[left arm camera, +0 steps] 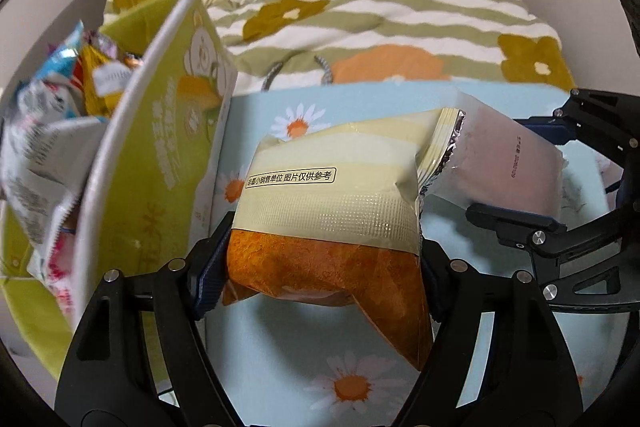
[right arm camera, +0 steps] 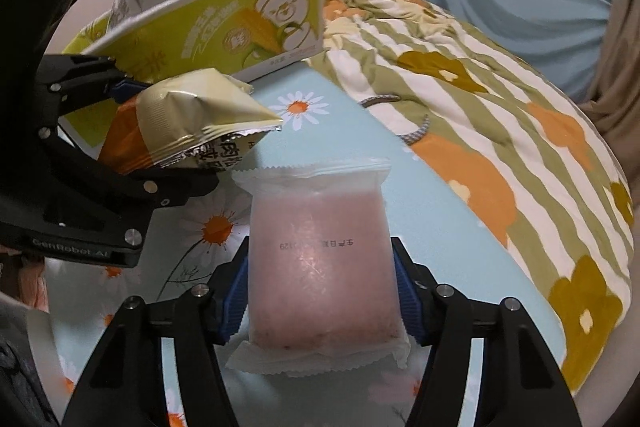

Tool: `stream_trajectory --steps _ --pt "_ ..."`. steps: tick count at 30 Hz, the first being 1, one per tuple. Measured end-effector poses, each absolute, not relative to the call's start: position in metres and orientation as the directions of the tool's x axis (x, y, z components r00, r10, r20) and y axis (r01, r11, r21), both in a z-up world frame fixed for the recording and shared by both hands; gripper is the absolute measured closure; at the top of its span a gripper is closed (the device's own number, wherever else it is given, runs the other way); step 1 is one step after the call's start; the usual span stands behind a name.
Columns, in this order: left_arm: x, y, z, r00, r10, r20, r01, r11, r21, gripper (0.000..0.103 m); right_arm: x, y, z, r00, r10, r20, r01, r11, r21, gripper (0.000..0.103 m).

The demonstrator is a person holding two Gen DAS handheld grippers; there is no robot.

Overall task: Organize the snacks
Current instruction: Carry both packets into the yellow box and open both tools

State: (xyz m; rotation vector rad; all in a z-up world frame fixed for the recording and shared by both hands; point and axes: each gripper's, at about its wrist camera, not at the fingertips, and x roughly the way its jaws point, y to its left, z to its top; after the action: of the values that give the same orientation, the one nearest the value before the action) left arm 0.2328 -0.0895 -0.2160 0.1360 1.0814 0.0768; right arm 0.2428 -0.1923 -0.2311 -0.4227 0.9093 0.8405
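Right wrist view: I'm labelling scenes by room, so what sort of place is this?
Probably a bedroom: a flowered quilt rumpled over a bed, curtains behind it, and a daisy-print sheet.

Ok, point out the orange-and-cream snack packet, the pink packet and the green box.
orange-and-cream snack packet [left arm camera: 328, 227], left wrist view, cream band.
pink packet [right arm camera: 324, 267], right wrist view, middle of its face.
green box [right arm camera: 224, 31], right wrist view, printed flap.

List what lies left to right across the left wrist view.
Loose snack packets → green box → yellow-orange packet in the left gripper → pink packet → right gripper.
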Motion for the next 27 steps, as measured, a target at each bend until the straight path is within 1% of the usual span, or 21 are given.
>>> stream_trajectory --steps 8,13,17,20,23,27 --pt "0.21 -0.095 -0.147 0.561 0.086 -0.824 0.005 0.994 0.106 0.027 0.225 -0.208 -0.177 0.393 0.457 -0.798 -0.719 0.693 0.043 0.044" --pt "0.188 -0.083 -0.099 0.619 0.094 -0.78 -0.014 0.994 0.108 0.027 0.205 -0.206 -0.136 0.438 0.461 -0.772 -0.683 0.729 0.048 0.044" --pt "0.171 -0.054 -0.067 0.654 0.118 -0.748 -0.055 0.993 0.109 0.027 0.189 -0.19 -0.109 0.474 0.467 -0.747 -0.662 0.748 0.047 0.044" --pt "0.16 -0.026 -0.05 0.666 0.143 -0.732 -0.082 0.99 0.118 0.027 0.182 -0.172 -0.093 0.485 0.482 -0.73 -0.644 0.761 0.075 0.044" --pt "0.152 0.007 -0.041 0.671 0.16 -0.724 -0.104 0.987 0.121 0.027 0.177 -0.152 -0.079 0.5 0.486 -0.717 -0.616 0.782 0.1 0.044" --pt "0.145 0.054 -0.039 0.664 0.181 -0.726 -0.137 0.983 0.121 0.027 0.174 -0.121 -0.065 0.499 0.52 -0.693 -0.589 0.79 0.169 0.044"
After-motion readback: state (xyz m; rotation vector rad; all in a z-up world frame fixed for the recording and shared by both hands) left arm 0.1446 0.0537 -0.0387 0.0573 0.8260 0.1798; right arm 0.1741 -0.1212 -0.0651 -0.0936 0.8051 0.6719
